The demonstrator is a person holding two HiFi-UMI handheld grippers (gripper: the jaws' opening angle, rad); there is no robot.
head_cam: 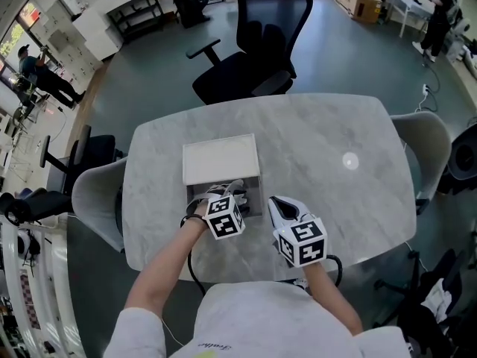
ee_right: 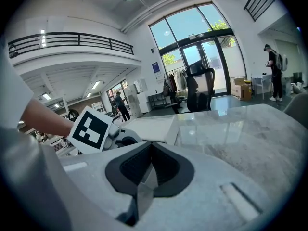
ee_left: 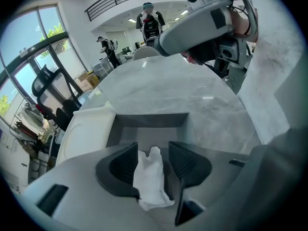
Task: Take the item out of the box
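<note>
A crumpled white item (ee_left: 152, 178) stands between the jaws of my left gripper (ee_left: 153, 148). It leans on the left pad and a gap shows to the right pad, so the gripper is open. Just beyond the jaws is the open grey box (ee_left: 150, 122), with its white lid (ee_left: 89, 130) lying beside it on the left. In the head view the left gripper (head_cam: 232, 192) sits at the box (head_cam: 252, 197), below the lid (head_cam: 221, 159). My right gripper (head_cam: 277, 206) hovers just right of the box; its jaws (ee_right: 150, 148) meet with nothing between them.
The marble table (head_cam: 335, 148) carries only the box and lid. A black office chair (head_cam: 253, 43) stands at the far side, grey chairs at the left (head_cam: 97, 200) and right (head_cam: 428, 144). People stand far off in the room.
</note>
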